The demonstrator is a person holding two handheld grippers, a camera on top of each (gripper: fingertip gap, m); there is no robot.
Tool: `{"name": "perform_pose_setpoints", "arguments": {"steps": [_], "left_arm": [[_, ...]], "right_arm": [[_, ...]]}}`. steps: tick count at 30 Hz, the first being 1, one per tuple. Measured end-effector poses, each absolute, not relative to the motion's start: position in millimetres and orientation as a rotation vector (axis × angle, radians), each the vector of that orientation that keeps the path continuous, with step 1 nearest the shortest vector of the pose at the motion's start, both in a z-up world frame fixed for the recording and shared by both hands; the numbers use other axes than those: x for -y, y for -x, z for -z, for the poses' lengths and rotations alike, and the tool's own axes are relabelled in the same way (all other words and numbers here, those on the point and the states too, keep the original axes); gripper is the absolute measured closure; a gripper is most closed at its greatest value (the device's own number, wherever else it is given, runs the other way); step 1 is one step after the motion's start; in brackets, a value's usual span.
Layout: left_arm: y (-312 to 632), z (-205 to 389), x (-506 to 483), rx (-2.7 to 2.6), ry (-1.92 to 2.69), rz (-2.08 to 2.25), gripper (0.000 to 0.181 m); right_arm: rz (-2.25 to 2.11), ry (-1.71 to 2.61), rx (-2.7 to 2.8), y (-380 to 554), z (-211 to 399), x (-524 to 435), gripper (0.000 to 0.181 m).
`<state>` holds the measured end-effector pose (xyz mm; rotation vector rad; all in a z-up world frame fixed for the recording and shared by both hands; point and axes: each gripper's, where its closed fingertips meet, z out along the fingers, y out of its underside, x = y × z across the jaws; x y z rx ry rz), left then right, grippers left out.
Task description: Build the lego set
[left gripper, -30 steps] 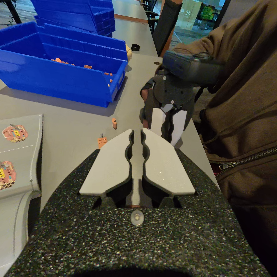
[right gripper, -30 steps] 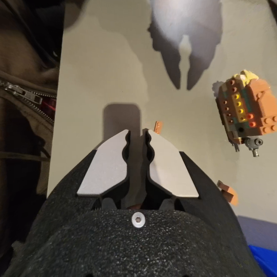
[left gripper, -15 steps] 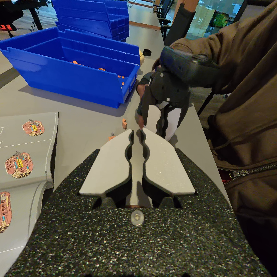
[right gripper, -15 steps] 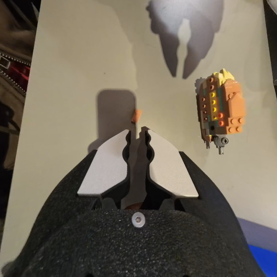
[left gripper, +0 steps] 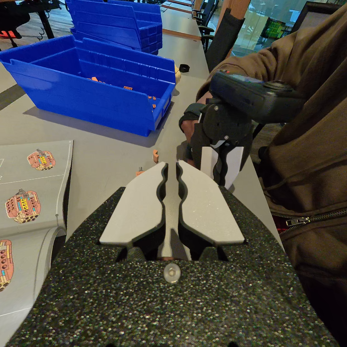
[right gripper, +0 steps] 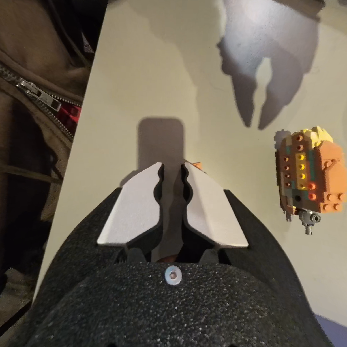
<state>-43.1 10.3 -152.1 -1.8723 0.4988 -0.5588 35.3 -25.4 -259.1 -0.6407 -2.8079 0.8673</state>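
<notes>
A partly built brown, orange and yellow lego model (right gripper: 308, 178) lies on the table to the right of my right gripper (right gripper: 172, 165). That gripper points down at the table, its jaws a narrow gap apart and empty. A small orange plate (right gripper: 198, 166) lies just beside its right fingertip. My left gripper (left gripper: 171, 163) also stands slightly open and empty above the table. It shows blurred at the top of the right wrist view (right gripper: 253, 125). The right gripper shows in the left wrist view (left gripper: 219, 180). A small orange piece (left gripper: 155, 156) lies ahead of the left fingers.
A blue bin (left gripper: 90, 101) holding several orange pieces stands at the back left, with more blue bins (left gripper: 116, 24) stacked behind it. An open instruction booklet (left gripper: 33, 187) lies at the left. The person's brown jacket (left gripper: 309, 169) is at the table's right edge. My hands' fingertips stand some 15 cm from each other.
My right gripper has moved over the small orange plate, which now sits at its right fingertip instead of ahead of it. My left gripper has drifted slightly, and more of the booklet shows.
</notes>
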Motion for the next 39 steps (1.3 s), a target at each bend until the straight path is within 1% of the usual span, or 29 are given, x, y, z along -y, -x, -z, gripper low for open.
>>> {"name": "perform_pose_setpoints", "arguments": {"steps": [7,16,34,39], "left_arm": [[42,154,-11,-0.498,1.877,0.571,0.174],[47,155,-10,-0.482,1.884,0.568,0.174],[46,159,-10,-0.482,1.906,0.581,0.174],[48,159,-10,-0.477,1.908,0.579,0.174]], "right_arm": [[-0.793,0.645,2.748,-20,250,9,0.164],[-0.769,0.558,2.888,-17,259,11,0.157],[-0.718,0.523,2.944,-16,265,12,0.16],[-0.703,0.501,2.944,-16,265,12,0.165]]}}
